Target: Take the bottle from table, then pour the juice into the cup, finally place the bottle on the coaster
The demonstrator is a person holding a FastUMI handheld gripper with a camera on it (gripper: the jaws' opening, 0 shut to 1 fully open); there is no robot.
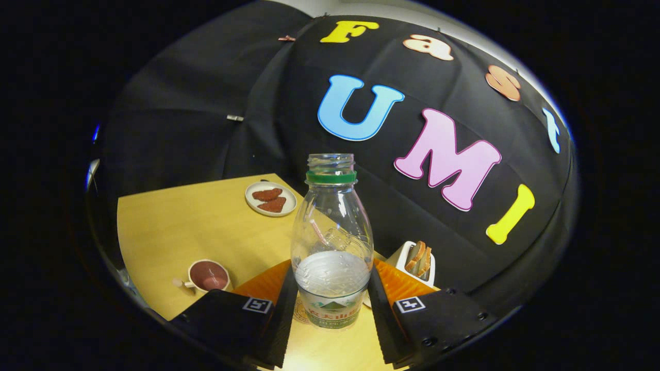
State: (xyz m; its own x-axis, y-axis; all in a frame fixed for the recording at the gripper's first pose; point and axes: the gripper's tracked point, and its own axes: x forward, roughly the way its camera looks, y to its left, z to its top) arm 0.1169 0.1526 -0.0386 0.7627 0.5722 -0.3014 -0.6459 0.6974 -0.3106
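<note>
A clear plastic bottle (331, 242) with a green neck ring and no cap stands upright between my fingers. It is about a third full of clear liquid and has a label low on its body. My gripper (331, 281) is shut on the bottle's lower part, one finger pressing each side. An orange ribbed coaster (399, 284) lies on the table right behind and under the bottle. I cannot tell whether the bottle's base touches it. The cup (208, 276), white with a reddish inside, stands left of my left finger.
The yellow wooden table (180, 221) looks tilted in this view. A small white plate (270, 199) with two brown pieces of food sits at its far edge. A white holder with toast slices (418, 260) stands just beyond the coaster on the right. The black booth wall rises behind.
</note>
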